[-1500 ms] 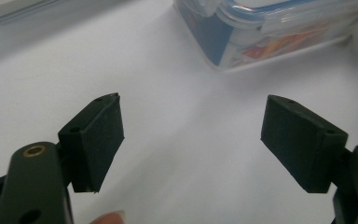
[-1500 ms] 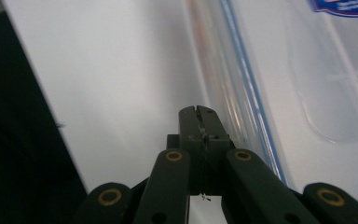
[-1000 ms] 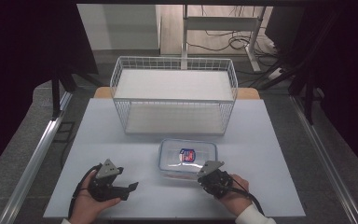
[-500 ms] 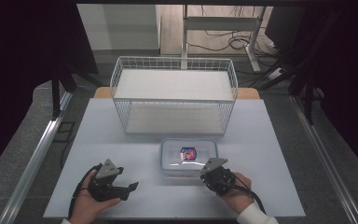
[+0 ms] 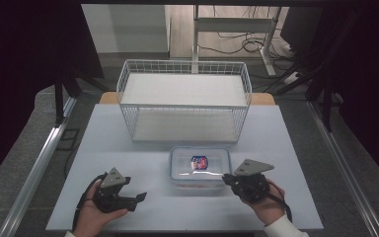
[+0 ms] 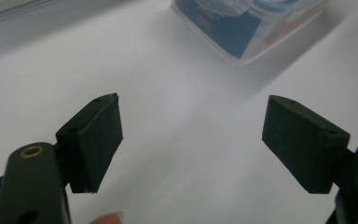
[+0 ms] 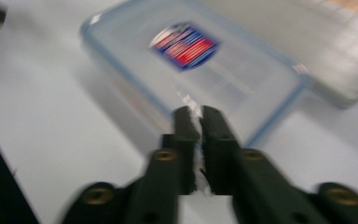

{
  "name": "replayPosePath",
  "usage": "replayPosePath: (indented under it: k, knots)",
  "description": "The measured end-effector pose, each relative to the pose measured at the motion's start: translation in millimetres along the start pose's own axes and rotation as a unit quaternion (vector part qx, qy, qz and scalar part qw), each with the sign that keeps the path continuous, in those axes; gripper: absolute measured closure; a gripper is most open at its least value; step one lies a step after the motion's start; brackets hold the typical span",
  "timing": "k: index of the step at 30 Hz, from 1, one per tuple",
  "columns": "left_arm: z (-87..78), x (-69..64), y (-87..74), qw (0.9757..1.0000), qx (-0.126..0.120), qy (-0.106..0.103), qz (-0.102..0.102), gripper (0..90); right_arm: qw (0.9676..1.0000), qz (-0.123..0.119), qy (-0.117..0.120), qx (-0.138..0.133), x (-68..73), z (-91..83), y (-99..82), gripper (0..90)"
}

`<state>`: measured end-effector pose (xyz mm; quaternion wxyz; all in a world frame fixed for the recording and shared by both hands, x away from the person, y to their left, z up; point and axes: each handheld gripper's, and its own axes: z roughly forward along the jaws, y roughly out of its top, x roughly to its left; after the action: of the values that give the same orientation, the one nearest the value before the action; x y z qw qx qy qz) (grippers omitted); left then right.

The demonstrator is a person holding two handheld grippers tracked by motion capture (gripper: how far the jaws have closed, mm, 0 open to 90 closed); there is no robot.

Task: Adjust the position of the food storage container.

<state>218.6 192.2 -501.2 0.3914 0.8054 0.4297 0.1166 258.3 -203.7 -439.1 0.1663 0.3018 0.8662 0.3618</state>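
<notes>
Left gripper: sits low on the table, jaws pointing right toward the box. Its own view shows what the high view can't: two black pads spread wide, nothing between them, bare white tabletop in the gap. A fingertip pokes in at the bottom edge. The box sits ahead of the jaws and off to their right, well apart; its blue side and clear lid corner are at the top of that view.

Box: one clear plastic container with the lid on and a red-blue label on top. In the high view it lies between the two grippers, nearer the right one. One white wire basket stands beyond it, just behind, apart from both grippers.

Right gripper: held at the box's near right corner. High view hides the jaw tips under the grey plate. Its own view, blurred, shows the jaws nearly together, a thin slit between them; they have just been opening a little. The tips sit over the box's near edge, label ahead and slightly left. Can't tell whether the pads touch the lid or rim; nothing clearly pinched.

Count: two grippers, two hands, one box, one basket, one table.
</notes>
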Motion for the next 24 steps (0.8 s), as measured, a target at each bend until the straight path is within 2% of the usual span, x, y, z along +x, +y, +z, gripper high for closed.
replayPosePath:
  k: [2, 3, 4, 5, 6, 7, 12, 13, 15, 20, 24]
  knots:
    - [-1.4, 0.0, 0.8, 0.9999, -0.004, -0.003, -0.009, 19.5, 0.9992, 0.029, -0.003, -0.029, -9.4, -6.9, -3.1, 66.4]
    - [-1.4, 0.3, 1.0, 0.9999, -0.007, -0.004, -0.011, 19.4, 0.9975, 0.052, -0.006, -0.047, -15.0, -10.2, -5.7, 53.2]
    - [-1.4, 0.3, 1.0, 0.9999, -0.007, -0.004, -0.011, 19.3, 0.9975, 0.052, -0.006, -0.047, -15.0, -10.2, -5.7, 53.2]
    - [-1.6, 0.6, 1.1, 0.9998, -0.008, -0.004, -0.016, 19.2, 0.9933, 0.089, -0.022, -0.07, -23.3, -13.6, -9.8, 33.3]
    - [-1.6, 1.2, 1.1, 0.9998, -0.009, -0.005, -0.018, 19.2, 0.9933, 0.089, -0.022, -0.07, -23.3, -13.6, -9.8, 33.3]
    - [-1.7, 1.9, 1.2, 0.9998, -0.008, -0.005, -0.02, 19.2, 0.9912, 0.109, -0.016, -0.073, -29.9, -15.7, -14.6, 22.9]
    - [-2.6, 3.4, 1.6, 0.9996, -0.011, -0.005, -0.024, 19.0, 0.9917, 0.113, -0.011, -0.06, -36.4, -17.0, -20.8, 21.1]
    - [-3.2, 3.7, 2.0, 0.9995, -0.012, -0.004, -0.028, 19.0, 0.9909, 0.127, 0.006, -0.045, -40.9, -16.4, -23.7, 19.3]
    - [-3.5, 4.1, 2.7, 0.9995, -0.013, -0.003, -0.027, 18.9, 0.9905, 0.131, 0.011, -0.041, -42.0, -15.9, -24.6, 18.8]
    - [-4.4, 4.7, 12.0, 0.999, -0.026, -0.004, -0.037, 18.9, 0.9894, 0.136, 0.018, -0.048, -46.0, -15.5, -26.9, 17.5]
    - [-4.5, 2.1, 17.5, 0.9989, -0.028, -0.009, -0.037, 19.0, 0.9871, 0.149, 0.021, -0.053, -49.4, -15.3, -27.5, 16.9]
